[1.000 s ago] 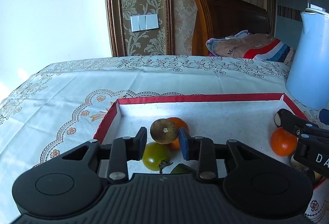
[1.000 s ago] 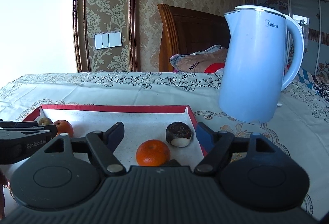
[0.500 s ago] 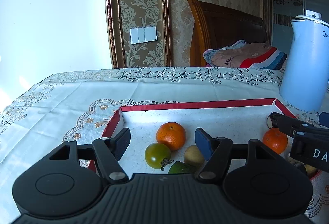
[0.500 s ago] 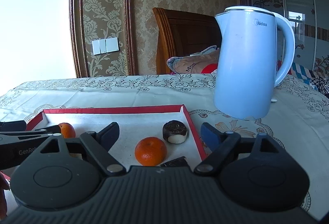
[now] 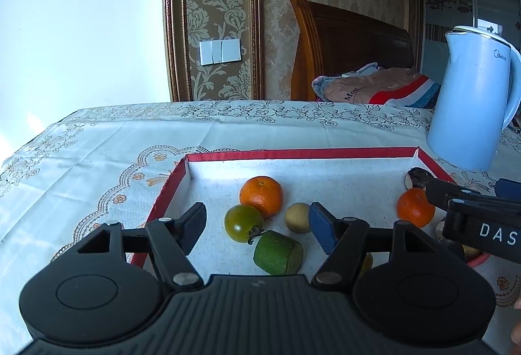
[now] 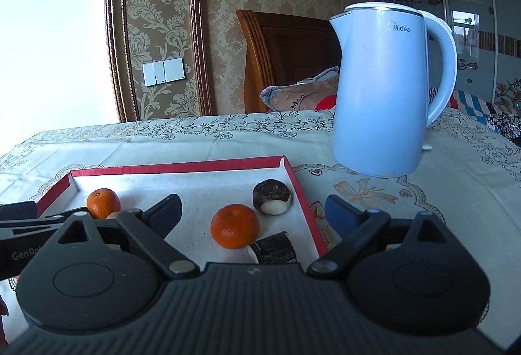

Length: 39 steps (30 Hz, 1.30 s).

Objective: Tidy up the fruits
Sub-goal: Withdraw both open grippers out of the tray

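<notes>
A table under a cream floral tablecloth [image 5: 97, 153] carries a pale blue electric kettle [image 6: 384, 88], standing upright just beyond the far right corner of a shallow red-edged tray [image 5: 293, 154], the landmark for everything here. Next in size, the left gripper [image 5: 257, 226] hangs over the tray's near left part with its jaws apart and nothing between the pads; a green tomato, a cut green fruit and a small yellowish fruit lie on the tray floor under the gap. The right gripper [image 6: 254, 210] hangs over the tray's near right corner, its jaws opening wide and gripping nothing, one finger above the tray floor and the other outside the red rim. Inside the tray, an orange [image 5: 261, 196] lies left of centre, touching the green tomato [image 5: 243, 223] in front of it. The cut green fruit [image 5: 278, 252] lies nearest the front edge. A second orange [image 6: 235, 226] sits at the right side, just beside a dark-skinned cut piece [image 6: 273, 249]. Another dark, white-fleshed piece [image 6: 272, 197] rests by the right wall. The small yellowish fruit [image 5: 297, 217] lies near the middle.
</notes>
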Motion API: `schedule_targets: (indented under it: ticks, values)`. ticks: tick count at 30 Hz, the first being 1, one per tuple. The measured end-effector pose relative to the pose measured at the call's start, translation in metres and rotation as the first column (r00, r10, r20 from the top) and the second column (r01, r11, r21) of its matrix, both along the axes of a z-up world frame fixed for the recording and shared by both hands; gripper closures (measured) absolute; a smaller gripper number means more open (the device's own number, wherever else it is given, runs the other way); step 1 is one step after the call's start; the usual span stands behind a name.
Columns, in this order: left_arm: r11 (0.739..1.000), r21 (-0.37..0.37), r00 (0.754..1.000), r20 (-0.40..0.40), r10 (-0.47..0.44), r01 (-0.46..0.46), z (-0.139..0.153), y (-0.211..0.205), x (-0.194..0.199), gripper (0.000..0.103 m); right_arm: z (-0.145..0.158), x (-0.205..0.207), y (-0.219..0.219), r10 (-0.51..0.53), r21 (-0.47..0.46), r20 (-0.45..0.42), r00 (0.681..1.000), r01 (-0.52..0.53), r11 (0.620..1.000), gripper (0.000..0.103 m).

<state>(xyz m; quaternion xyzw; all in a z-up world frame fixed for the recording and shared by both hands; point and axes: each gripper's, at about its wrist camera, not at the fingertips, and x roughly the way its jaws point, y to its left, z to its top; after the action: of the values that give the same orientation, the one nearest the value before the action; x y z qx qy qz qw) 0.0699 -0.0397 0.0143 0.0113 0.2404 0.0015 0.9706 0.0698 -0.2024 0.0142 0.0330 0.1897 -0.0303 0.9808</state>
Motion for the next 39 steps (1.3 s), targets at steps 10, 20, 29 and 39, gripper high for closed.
schedule_targets:
  ticks: [10, 20, 29, 39]
  values:
    - [1.000, -0.010, 1.000, -0.012, -0.005, 0.005, -0.003, 0.002, -0.010, 0.034, -0.004, -0.014, 0.001, 0.001, 0.005, -0.006, 1.000, -0.001, 1.000, 0.003]
    - [1.000, -0.021, 0.999, -0.029, -0.016, 0.016, -0.007, 0.003, -0.028, 0.033, -0.011, -0.039, -0.003, 0.006, 0.034, -0.027, 1.000, -0.005, 0.999, 0.000]
    - [0.999, -0.026, 0.998, -0.041, -0.038, 0.036, -0.011, 0.004, -0.051, 0.030, -0.019, -0.059, -0.004, 0.021, 0.047, -0.058, 0.998, -0.019, 0.999, 0.000]
    - [0.999, -0.006, 0.997, -0.073, -0.036, 0.035, -0.019, 0.004, -0.064, 0.029, -0.024, -0.064, -0.004, 0.033, 0.051, -0.094, 0.995, -0.028, 0.998, 0.000]
